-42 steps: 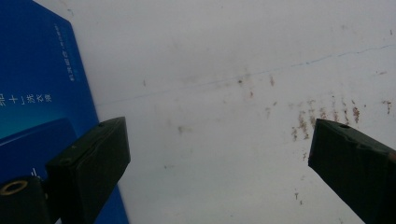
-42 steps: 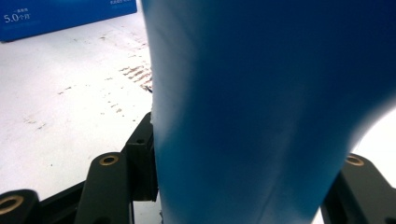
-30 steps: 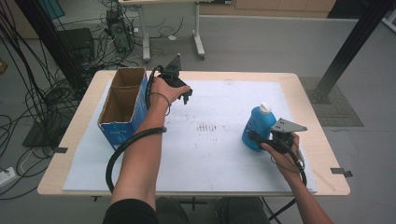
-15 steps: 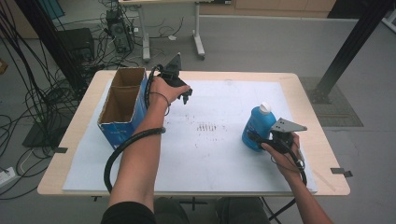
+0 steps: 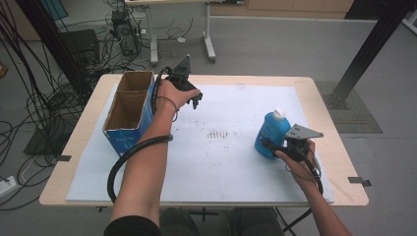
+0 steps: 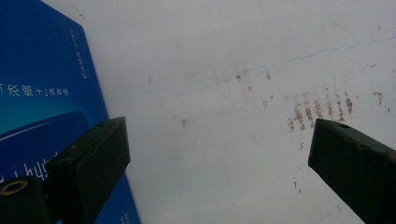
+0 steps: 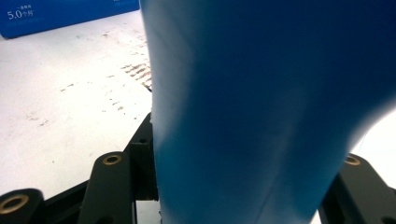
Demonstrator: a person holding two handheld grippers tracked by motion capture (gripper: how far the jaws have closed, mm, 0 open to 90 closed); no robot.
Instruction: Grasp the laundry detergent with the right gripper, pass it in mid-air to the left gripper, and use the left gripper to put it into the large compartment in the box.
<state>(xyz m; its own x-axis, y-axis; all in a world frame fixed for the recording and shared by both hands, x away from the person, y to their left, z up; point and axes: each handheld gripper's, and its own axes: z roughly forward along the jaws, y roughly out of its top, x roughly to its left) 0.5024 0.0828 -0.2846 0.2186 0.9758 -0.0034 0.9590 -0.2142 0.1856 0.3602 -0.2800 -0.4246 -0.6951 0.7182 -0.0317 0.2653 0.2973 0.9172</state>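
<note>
Two black fingers of the right gripper point(image 5: 273, 146) clasp the lower body of a blue bottle point(image 5: 272, 133), one pressed against each side of it. In the right gripper view the bottle point(image 7: 261, 112) stands between them and rises straight up from them, so close that its blue wall blocks most of what lies beyond. From above, the bottle stands upright on the white sheet point(image 5: 231, 162) that covers the tabletop point(image 5: 339, 147), its white cap point(image 5: 279, 113) at the top, just ahead of the hand that carries the gripper.

Over on the other side, the left gripper point(image 5: 195, 100) has its fingers spread wide with nothing between them; in the left gripper view point(image 6: 217, 154) bare white sheet shows in the gap. Just beside one of these fingers stands the blue wall of an open cardboard box point(image 5: 129, 112). Beyond the other finger, a patch of brownish scuff marks point(image 5: 220, 133) stains the sheet, between the two grippers. Well apart from both, cables and table legs lie on the grey floor behind the tabletop.
</note>
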